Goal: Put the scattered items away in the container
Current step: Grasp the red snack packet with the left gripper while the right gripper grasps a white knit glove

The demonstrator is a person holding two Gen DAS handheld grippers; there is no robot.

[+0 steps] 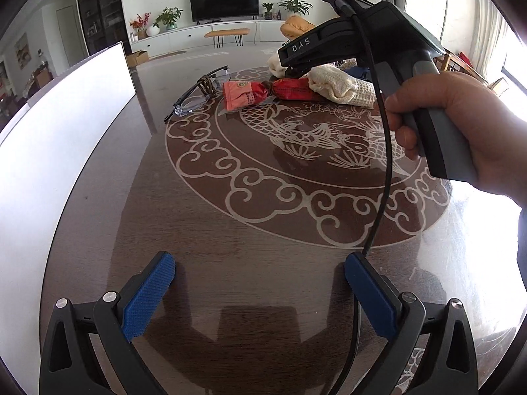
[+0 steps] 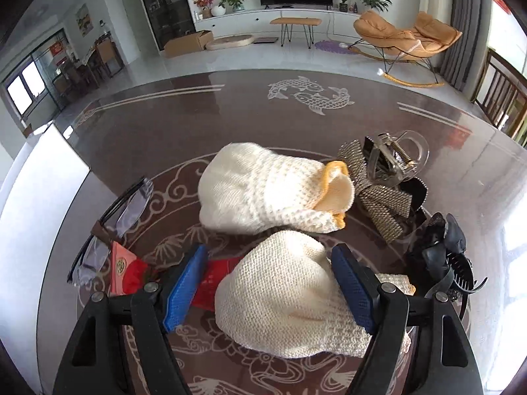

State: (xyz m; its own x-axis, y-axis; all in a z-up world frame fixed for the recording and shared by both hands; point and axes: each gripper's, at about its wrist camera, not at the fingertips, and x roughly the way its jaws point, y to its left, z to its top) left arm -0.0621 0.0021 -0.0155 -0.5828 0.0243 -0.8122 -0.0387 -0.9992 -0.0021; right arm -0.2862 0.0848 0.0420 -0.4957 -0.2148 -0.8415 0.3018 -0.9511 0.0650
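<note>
- Left gripper (image 1: 260,291): blue pads spread wide over bare dark table (image 1: 230,223), nothing between them.
- Right gripper (image 2: 270,283): jaws standing wide, either side of the near cream knitted glove (image 2: 280,299); right-hand pad just beside or against the knit, left-hand pad clear of it, so no grip shown.
- Right hand (image 1: 461,131) wrapped around that gripper's grey handle, seen from the left wrist view, tool angled down toward the pile.
- Second cream glove with yellow cuff (image 2: 263,194) lying just beyond the first, cuff opening toward the right.
- Red wrapped packets (image 2: 126,271) partly under the left-hand pad and the near glove; in the left view lying beside the gloves (image 1: 250,92).
- Eyeglasses (image 2: 115,223) at the left of the pile, beside the packets, with a brown coiled hair tie (image 1: 206,85) resting on them.
- Clear hair claw clip (image 2: 395,158) and glittery bow clip (image 2: 385,204) to the right of the yellow-cuffed glove.
- Black hair claw clips (image 2: 444,256) just right of the right gripper.
- White container (image 1: 66,125) at the left table edge, apart from the pile; inside not visible.
</note>
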